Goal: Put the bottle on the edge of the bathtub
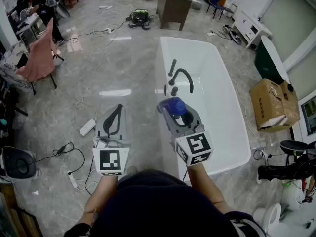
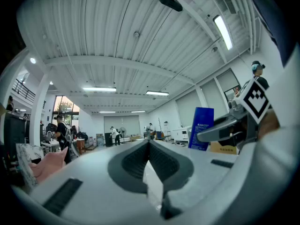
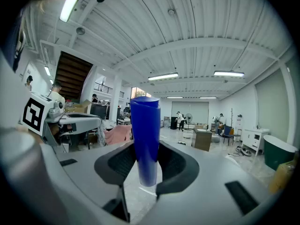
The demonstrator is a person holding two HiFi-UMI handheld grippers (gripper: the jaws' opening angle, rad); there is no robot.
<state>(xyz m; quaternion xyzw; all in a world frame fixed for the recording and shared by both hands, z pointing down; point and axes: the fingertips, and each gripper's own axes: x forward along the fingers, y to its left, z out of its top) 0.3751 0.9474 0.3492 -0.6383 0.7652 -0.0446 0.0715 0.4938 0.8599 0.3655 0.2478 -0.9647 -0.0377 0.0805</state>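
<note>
A blue bottle (image 1: pixel 174 105) stands upright between the pads of my right gripper (image 1: pixel 174 111), which is shut on it above the near left rim of the white bathtub (image 1: pixel 160 68). In the right gripper view the bottle (image 3: pixel 145 125) rises from between the dark pads of the gripper (image 3: pixel 146 148), cap up. My left gripper (image 1: pixel 117 107) hangs over the floor to the left of the tub, its jaws shut with nothing in them. The left gripper view shows its own jaw tips (image 2: pixel 149 144) meeting, with the bottle (image 2: pixel 200 128) off to the right.
A black tap (image 1: pixel 182 78) stands on the tub's left rim, further away. A power strip (image 1: pixel 88 127) and cables lie on the marble floor at the left. A cardboard box (image 1: pixel 271 105) sits right of the tub. A pink-covered chair (image 1: pixel 39 53) stands far left.
</note>
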